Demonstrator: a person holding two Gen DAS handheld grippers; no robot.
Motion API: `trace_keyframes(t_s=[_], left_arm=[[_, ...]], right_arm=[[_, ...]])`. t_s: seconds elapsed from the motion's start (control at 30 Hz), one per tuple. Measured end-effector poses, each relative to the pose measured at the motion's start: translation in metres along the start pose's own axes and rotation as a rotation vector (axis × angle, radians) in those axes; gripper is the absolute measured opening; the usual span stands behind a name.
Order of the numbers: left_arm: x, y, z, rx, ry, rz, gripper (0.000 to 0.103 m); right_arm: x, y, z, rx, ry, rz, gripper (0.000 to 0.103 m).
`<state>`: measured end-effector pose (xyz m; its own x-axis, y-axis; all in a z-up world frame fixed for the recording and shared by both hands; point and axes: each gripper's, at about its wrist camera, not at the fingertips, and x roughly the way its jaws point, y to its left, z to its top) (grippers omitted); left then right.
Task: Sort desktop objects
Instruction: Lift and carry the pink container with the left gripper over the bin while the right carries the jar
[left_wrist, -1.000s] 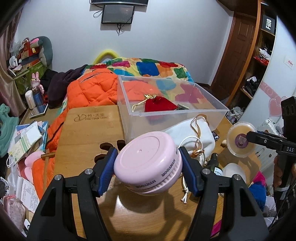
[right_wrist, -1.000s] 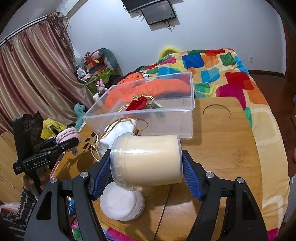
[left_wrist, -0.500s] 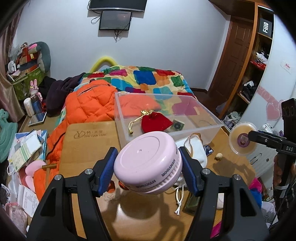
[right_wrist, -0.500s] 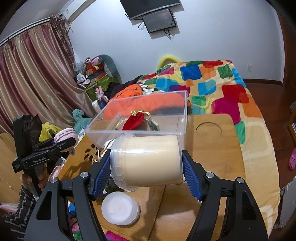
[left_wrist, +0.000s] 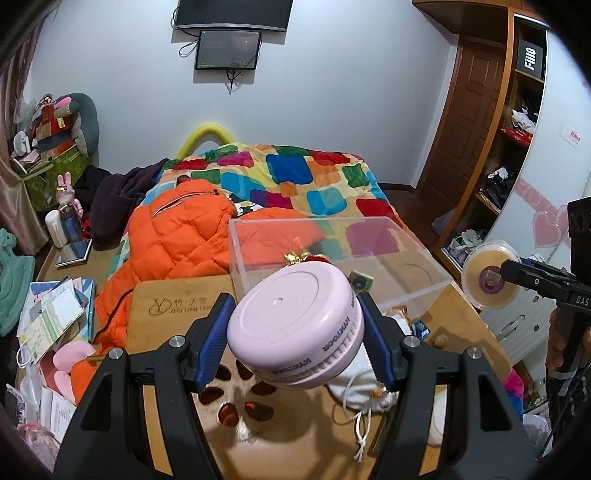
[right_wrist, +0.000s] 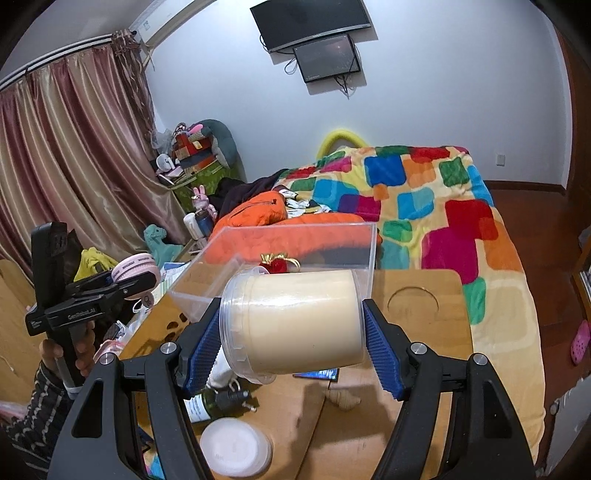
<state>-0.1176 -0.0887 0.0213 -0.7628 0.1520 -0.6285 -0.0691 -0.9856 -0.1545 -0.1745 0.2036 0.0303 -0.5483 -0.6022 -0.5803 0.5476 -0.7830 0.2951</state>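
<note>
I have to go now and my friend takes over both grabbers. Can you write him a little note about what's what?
Left gripper: shut on the pink round case, held above the table.
Right gripper: shut on the cream jar, held on its side in the air.
Done: the red pouch lies in the clear box.
Left: both held things, plus the white pouch, the white lid and the small bottle on the table.
</note>
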Motion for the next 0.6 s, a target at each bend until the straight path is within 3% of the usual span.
trace_keyframes(t_s=[0.6], left_arm=[[0.051,-0.005,0.024,-0.025,0.044,-0.038,0.065]], right_arm=[[0.050,-0.005,0.015,0.003,0.032,0.044,0.064]])
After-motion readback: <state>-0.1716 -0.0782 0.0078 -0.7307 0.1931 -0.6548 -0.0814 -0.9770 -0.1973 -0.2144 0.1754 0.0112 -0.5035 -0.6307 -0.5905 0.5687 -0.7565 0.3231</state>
